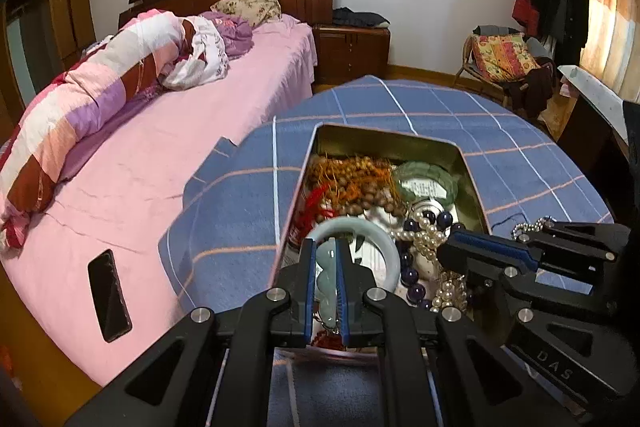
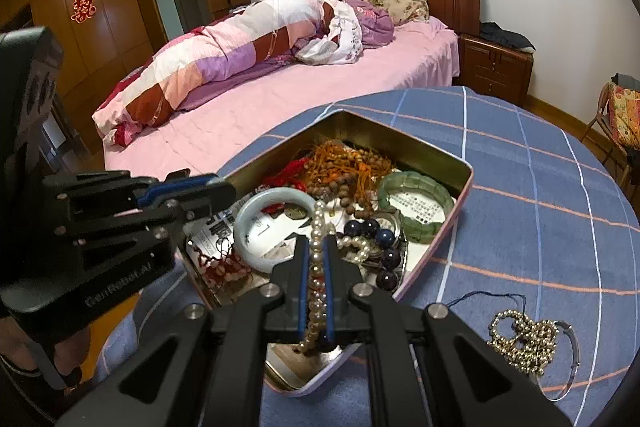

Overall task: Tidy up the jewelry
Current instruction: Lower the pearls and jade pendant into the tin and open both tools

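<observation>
An open metal tin (image 1: pixel 320 143) (image 2: pixel 466 167) full of jewelry stands on a blue checked cloth. My left gripper (image 1: pixel 323 247) is shut on a pale green jade pendant (image 1: pixel 327 275) over the tin's near end, just in front of a pale jade bangle (image 1: pixel 390 247) (image 2: pixel 248 215). My right gripper (image 2: pixel 316 245) is shut on a pearl strand (image 2: pixel 316 267) that runs up between its fingers; it shows from the side in the left wrist view (image 1: pixel 456 245). Wooden beads (image 1: pixel 352 183), a green bracelet (image 2: pixel 416 207) and dark purple beads (image 2: pixel 370 227) lie in the tin.
A gold bead chain (image 2: pixel 524 339) and a thin metal bangle (image 2: pixel 568 359) lie on the cloth right of the tin. A bed with pink sheet (image 1: pixel 160 163) lies to the left, with a black phone (image 1: pixel 109 295) on it. A chair (image 1: pixel 504 63) stands far right.
</observation>
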`<state>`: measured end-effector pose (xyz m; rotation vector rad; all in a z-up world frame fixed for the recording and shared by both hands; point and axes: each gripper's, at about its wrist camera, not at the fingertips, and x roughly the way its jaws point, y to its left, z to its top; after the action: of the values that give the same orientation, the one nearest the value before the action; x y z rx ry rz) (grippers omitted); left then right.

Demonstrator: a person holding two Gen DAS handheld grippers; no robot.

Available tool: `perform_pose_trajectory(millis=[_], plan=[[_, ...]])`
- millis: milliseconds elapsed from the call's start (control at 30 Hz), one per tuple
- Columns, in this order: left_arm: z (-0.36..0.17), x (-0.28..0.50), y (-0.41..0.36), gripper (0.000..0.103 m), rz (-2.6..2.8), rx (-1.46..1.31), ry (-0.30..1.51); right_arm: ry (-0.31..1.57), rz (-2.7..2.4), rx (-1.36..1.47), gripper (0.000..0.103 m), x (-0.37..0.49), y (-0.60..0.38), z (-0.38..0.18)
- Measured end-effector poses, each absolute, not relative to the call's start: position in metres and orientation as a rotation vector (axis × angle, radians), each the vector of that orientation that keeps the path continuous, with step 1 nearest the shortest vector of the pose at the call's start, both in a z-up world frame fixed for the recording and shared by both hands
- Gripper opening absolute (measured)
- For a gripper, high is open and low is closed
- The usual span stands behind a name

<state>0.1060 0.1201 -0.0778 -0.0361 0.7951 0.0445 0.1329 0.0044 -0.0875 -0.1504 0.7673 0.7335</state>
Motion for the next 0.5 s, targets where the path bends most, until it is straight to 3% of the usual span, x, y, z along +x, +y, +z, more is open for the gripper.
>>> perform_pose_trajectory(millis=[400,467,500], plan=[[-0.0866,0.1081,0.1222,0.01,0.054,-0.055,0.829,0.785,0.758,-0.16,0.01,0.1317,0.0084,-0.0937],[-0.0845,0.1063,0.1202,0.011,0.051,-0.05,0.822,0.788,0.767,-0.152,0.014,0.1315,0.0078,-0.0944],[-0.0833,0.1054,0.1192,0.015,0.053,-0.048,0.818,0.787,0.768,-0.149,0.022,0.1318,0.0072,-0.0943]])
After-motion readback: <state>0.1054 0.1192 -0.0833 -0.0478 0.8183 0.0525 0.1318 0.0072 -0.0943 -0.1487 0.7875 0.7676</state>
